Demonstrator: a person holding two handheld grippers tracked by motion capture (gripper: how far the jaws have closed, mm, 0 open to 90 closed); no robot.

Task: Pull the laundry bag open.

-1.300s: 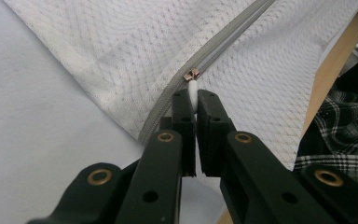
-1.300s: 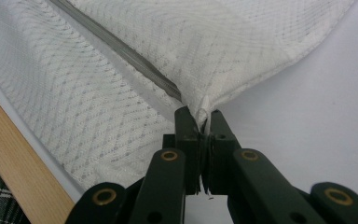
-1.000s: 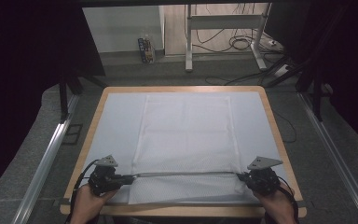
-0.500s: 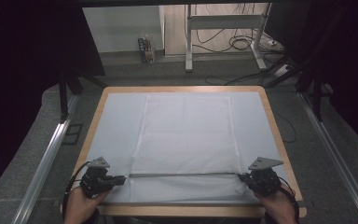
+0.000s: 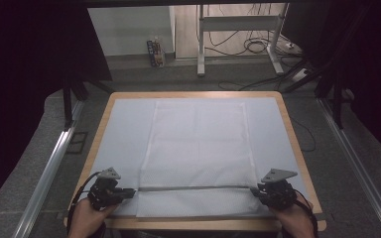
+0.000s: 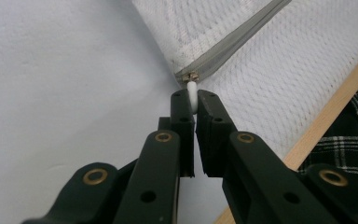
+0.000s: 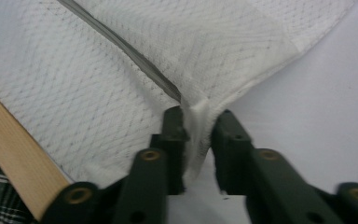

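Pale sheeting is covering the wooden-rimmed counter (image 5: 291, 130), and a white mesh bag (image 5: 198, 148) is lying flat at its centre, reaching the near edge. Its grey zipper (image 5: 193, 188) is running across near that edge. The right gripper (image 7: 199, 122) is pinching the bag's side fabric beside the zipper's end. The left gripper (image 6: 192, 99) is clamping what looks like the white zipper pull (image 6: 192, 91).
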